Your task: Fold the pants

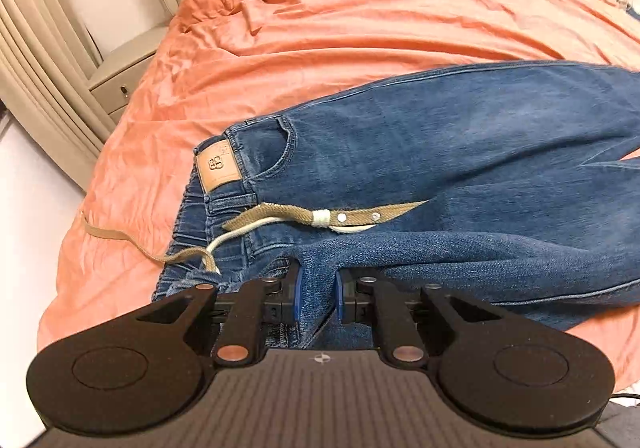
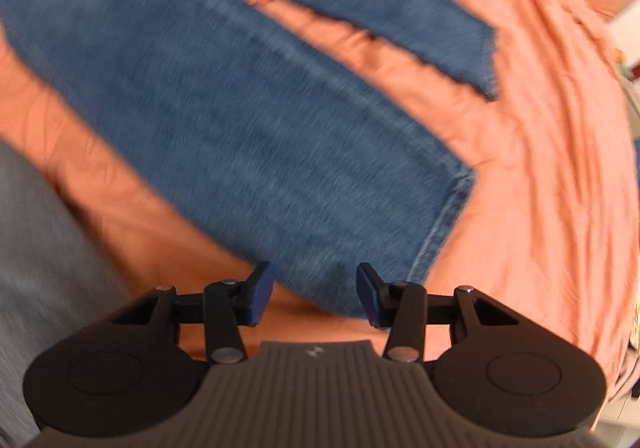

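Note:
Blue jeans [image 1: 460, 152] lie on an orange bedspread [image 1: 320, 16], waistband to the left with a tan leather patch [image 1: 218, 165] and a tan drawstring [image 1: 320, 216]. My left gripper [image 1: 318, 288] is shut on a fold of the jeans near the waistband. In the right wrist view the two legs [image 2: 224, 116] spread apart over the bedspread [image 2: 540, 128], hems to the right. My right gripper [image 2: 314, 296] is open and empty, just above the near leg's lower edge. This view is blurred.
A beige nightstand [image 1: 120, 80] and curtains [image 1: 36, 60] stand left of the bed. White floor [image 1: 24, 228] lies beside the bed edge. A grey cloth surface [image 2: 36, 268] fills the left of the right wrist view.

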The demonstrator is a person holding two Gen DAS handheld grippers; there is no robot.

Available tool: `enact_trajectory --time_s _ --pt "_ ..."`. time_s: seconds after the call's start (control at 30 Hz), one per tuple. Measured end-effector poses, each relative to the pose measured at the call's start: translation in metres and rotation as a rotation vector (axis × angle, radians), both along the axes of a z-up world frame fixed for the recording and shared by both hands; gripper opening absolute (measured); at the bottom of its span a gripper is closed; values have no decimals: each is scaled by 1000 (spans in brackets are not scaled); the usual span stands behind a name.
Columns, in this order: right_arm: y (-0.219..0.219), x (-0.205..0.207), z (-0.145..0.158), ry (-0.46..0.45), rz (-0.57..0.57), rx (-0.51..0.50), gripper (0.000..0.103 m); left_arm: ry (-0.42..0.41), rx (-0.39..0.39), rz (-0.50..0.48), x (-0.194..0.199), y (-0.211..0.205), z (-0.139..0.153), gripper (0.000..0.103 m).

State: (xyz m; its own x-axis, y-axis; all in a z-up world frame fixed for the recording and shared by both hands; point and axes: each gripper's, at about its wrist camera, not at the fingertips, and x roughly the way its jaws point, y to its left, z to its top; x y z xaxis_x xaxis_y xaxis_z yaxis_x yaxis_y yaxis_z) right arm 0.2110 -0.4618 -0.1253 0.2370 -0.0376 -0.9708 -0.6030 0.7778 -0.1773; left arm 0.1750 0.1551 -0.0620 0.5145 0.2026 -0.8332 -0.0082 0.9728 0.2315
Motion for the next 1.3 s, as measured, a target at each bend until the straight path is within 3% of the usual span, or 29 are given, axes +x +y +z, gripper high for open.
enact_trajectory --time_s 0.23,0.4,0.5,0.87,1.07,1.3 --pt "3 2 -34 26 88 -26 42 31 51 2 7 -6 -5 17" --pt "1 4 -33 -22 94 -12 7 46 84 -13 7 -10 -5 16" --pt "0 1 -22 -71 95 -7 0 49 91 -24 7 -10 -5 16" --pt "8 32 52 -333 21 -10 0 -1 126 -30 17 -7 13 15" --pt "19 84 80 -417 -14 -39 0 -99 145 -13 44 -3 41 15" --pt "32 174 88 -445 -89 -43 0 -152 159 28 117 -1 49 15"
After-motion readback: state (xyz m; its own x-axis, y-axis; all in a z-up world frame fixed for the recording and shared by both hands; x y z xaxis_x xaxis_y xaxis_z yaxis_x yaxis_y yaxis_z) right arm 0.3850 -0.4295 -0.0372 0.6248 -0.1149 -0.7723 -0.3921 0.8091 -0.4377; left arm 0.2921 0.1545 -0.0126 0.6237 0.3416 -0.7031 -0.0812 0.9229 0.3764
